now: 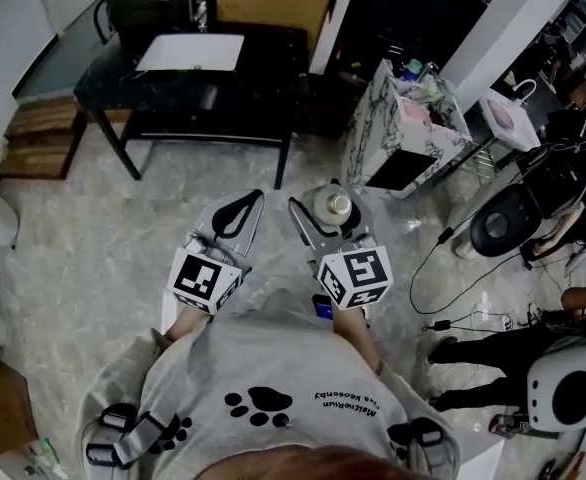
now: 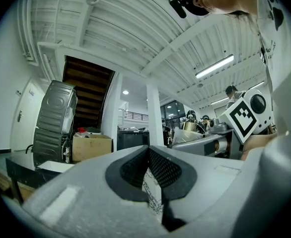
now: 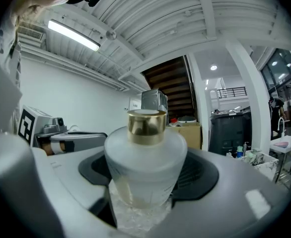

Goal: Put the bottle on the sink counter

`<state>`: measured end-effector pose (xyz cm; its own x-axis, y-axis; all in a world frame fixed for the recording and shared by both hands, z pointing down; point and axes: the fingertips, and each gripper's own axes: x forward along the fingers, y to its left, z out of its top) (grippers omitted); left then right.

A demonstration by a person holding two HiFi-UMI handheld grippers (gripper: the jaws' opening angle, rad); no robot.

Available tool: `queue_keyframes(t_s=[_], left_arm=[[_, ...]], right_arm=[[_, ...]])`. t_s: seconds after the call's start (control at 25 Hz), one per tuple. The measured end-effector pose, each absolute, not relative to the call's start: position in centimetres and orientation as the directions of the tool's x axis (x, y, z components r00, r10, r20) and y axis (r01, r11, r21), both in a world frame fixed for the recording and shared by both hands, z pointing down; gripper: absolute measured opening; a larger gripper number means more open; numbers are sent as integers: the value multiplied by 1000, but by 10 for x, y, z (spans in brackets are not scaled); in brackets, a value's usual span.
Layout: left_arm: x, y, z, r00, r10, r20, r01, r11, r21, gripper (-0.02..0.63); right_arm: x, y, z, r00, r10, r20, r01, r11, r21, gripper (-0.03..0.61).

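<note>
At eleven o'clock from the person, in the head view, stands the black metal-legged bench (image 1: 123, 78) with its white rectangular sink basin (image 1: 191, 53). It is well apart from both hands, so the carry looks far from finished.

Nearer, the left gripper (image 1: 245, 206) is held roughly level. Its dark ribbed fingers (image 2: 130, 170) meet at the tips with nothing between them, and it is probably just kept clear of the work.

Just beside it, at three o'clock, the right gripper (image 1: 331, 213) has its fingers spread wide around the frosted glass bottle with a gold cap (image 1: 335, 206). The pads press on the bottle's sides, and it is kept upright, likely so it stays steady on the way.

Only the head view shows the bench, the floor between, and the white marbled cabinet (image 1: 403, 133) at one o'clock. It sees the bottle from above, cap and shoulders only. The right gripper view adds that the grip sits low on the frosted body, with the cap standing free above the pads. The left gripper view alone confirms that gripper is empty.
</note>
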<state>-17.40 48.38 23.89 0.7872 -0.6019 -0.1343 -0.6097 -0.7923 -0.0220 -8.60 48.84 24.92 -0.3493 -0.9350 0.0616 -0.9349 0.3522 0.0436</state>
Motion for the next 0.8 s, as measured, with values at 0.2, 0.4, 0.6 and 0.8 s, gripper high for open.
queue_keyframes(t_s=[0.2,0.4,0.6,0.8], left_arm=[[-170,478,241,798,-587,-133,-595,-803,-25,3],[-167,460,243,792,-596,-132,-603,-797,-26,3],[-161,429,242,783,-607,-135,-615,-788,-28,3],[-144,384,241,776,-615,-142,-623,-782,-20,3]], right_arm=[[-83,483,250,-340,-939,58,-939,342,40,339],[-81,465,255,-355,-932,66,-933,358,35,339],[-76,432,254,-374,-925,62,-926,377,36,339],[-61,385,253,-386,-920,72,-920,389,43,339]])
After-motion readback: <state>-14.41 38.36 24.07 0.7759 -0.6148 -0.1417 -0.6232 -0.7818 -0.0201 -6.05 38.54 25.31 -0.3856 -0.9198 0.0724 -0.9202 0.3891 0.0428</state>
